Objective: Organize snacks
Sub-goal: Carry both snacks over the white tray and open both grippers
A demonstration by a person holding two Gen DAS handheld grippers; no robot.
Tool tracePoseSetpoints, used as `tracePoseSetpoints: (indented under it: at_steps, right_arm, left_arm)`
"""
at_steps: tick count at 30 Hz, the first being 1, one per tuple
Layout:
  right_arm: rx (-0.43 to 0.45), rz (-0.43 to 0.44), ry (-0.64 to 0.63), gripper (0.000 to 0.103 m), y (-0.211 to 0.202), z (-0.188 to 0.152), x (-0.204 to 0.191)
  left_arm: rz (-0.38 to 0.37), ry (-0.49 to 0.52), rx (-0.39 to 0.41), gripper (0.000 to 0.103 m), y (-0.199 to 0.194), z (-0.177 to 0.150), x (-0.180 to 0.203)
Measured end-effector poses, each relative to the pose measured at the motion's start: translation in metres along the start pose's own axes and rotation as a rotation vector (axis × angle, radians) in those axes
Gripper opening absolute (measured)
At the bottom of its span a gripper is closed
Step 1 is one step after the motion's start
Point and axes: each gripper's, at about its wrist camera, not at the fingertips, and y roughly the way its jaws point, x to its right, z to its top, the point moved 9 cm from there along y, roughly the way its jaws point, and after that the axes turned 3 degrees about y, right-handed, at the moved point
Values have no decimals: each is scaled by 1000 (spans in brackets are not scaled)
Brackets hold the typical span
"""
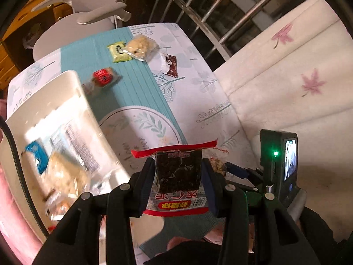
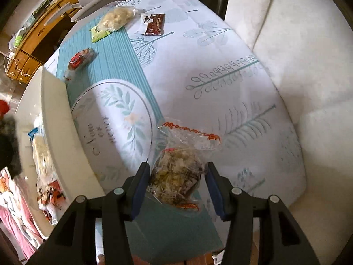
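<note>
Snacks part-sorted; several packets already in the cream plastic bin (image 2: 55,114), six not yet in.

Left gripper (image 1: 178,174) clamps a dark seaweed packet with red trim (image 1: 178,172) beside the bin. Right gripper (image 2: 176,185), jaws apart, straddles a clear noodle-snack bag (image 2: 176,174) without pinching. Beyond the bin lie a red-wrapped sweet (image 2: 80,59), green packet (image 2: 99,33), pale puffed-snack bag (image 2: 117,17) and brown sachet (image 2: 155,24).

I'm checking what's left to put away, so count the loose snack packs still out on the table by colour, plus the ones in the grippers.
Green pack: 1
Clear pack of pale snack: 1
Brown pack: 1
Red pack: 1
Held in left gripper, dark pack: 1
Between right gripper fingers, clear pack: 1
Total: 6
</note>
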Motion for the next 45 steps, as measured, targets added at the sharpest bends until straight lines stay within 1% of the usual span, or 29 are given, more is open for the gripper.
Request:
tracePoseSetpoints:
  at_steps: [3,5,8,11,14,21,26,32,34,35,36,38,40,42,45]
  right_arm:
    - [11,8,21,51,-14,-10,-8]
    - [19,-5,32,51,-25,-21,-6]
    - [33,-14,55,51,-36,-33,-16]
    - [48,6,79,51,-46,-44,-30]
    - [82,19,98,51,-55,-51,-44]
    - [129,48,135,51,-76,-70,-75]
    - [156,81,114,51,-88,-79,-102]
    - [167,124,79,51,-91,-83,-128]
    - [166,152,68,52,-92,-84,-136]
    - [165,169,61,52,-92,-84,-140]
    - [164,188,54,52,-92,-84,-143]
    - [163,215,50,52,-92,-81,-146]
    - [152,218,55,53,-90,-79,-144]
    - [149,220,66,53,-89,-78,-140]
    - [130,215,85,53,-85,-78,-131]
  left_arm:
    - [-19,-9,31,41,-21,-16,-10]
    - [-26,-17,52,41,-35,-27,-20]
    - [-24,-37,74,41,-49,-41,-37]
    - [-10,-73,81,41,-60,-56,-60]
    - [8,-112,92,41,-72,-68,-87]
    - [72,-150,111,41,-88,-92,-136]
    - [105,-170,133,41,-99,-103,-161]
    - [123,-193,166,41,-108,-106,-176]
    - [127,-203,178,41,-110,-106,-178]
    - [125,-207,184,46,-112,-106,-179]
    - [123,-209,186,62,-113,-106,-179]
    - [130,-211,192,81,-115,-106,-180]
    - [136,-207,202,81,-116,-104,-177]
    - [135,-205,199,85,-116,-102,-174]
    - [132,-206,194,87,-111,-99,-167]
